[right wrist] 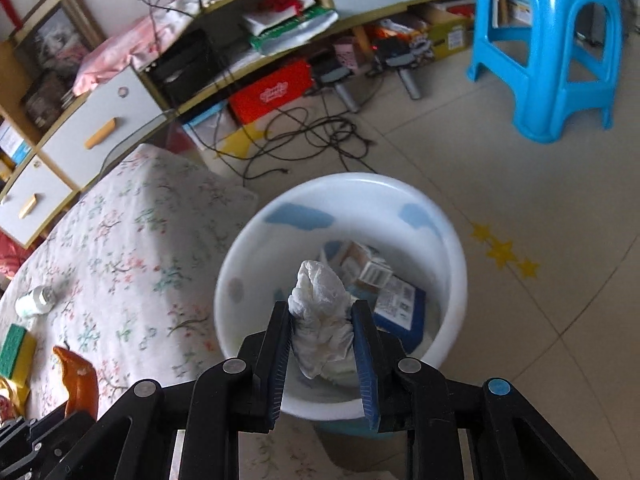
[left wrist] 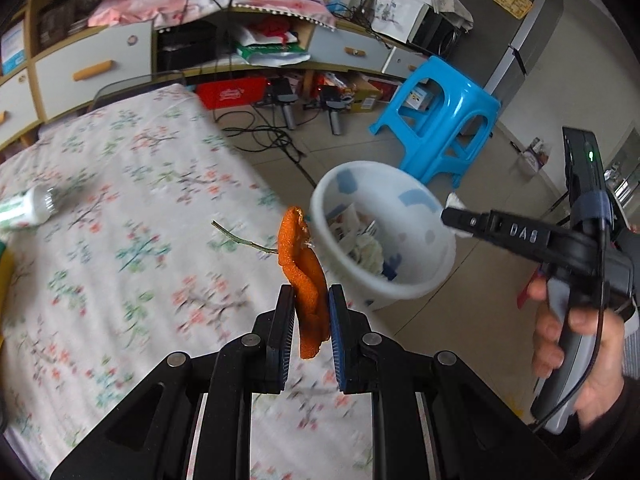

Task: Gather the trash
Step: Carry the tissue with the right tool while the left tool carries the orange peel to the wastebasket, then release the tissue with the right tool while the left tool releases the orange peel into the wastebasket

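Drop-off step judged to be in hand: both grippers are loaded and the white bin (right wrist: pixel 452 280) stands on the floor just right of the table edge. The right gripper (right wrist: pixel 322 328) is seen with its fingers pinching a crumpled tissue (right wrist: pixel 322 312), held directly above the bin mouth; boxes and paper (right wrist: pixel 384 284) are already lying inside. The left gripper (left wrist: pixel 312 312) has its fingers pressed onto an orange peel (left wrist: pixel 302 276), held upright over the near-right edge of the flowered tablecloth (left wrist: pixel 120 240), near the bin but not over it. Next move, as judged: the right fingers are to be spread so the tissue falls in, then the peel is to be carried right, over the rim, and released; the peel sticks up past the fingertips, so clearance from the rim is needed. Still on the table: a thin twig (left wrist: pixel 244 240) just left of the peel, and a small white bottle (left wrist: pixel 28 208) lying on its side at the far left; whether the bottle counts as trash cannot be told. Left view only: the twig, the right gripper from the side with the hand (left wrist: pixel 576 356) on its handle, tissue barely visible at its tip. Right view only: the bin contents, a green and yellow sponge (right wrist: pixel 14 350) at the near-left table edge, the tissue over the opening. A blue stool (right wrist: pixel 552 52) stands far right on the floor in both.
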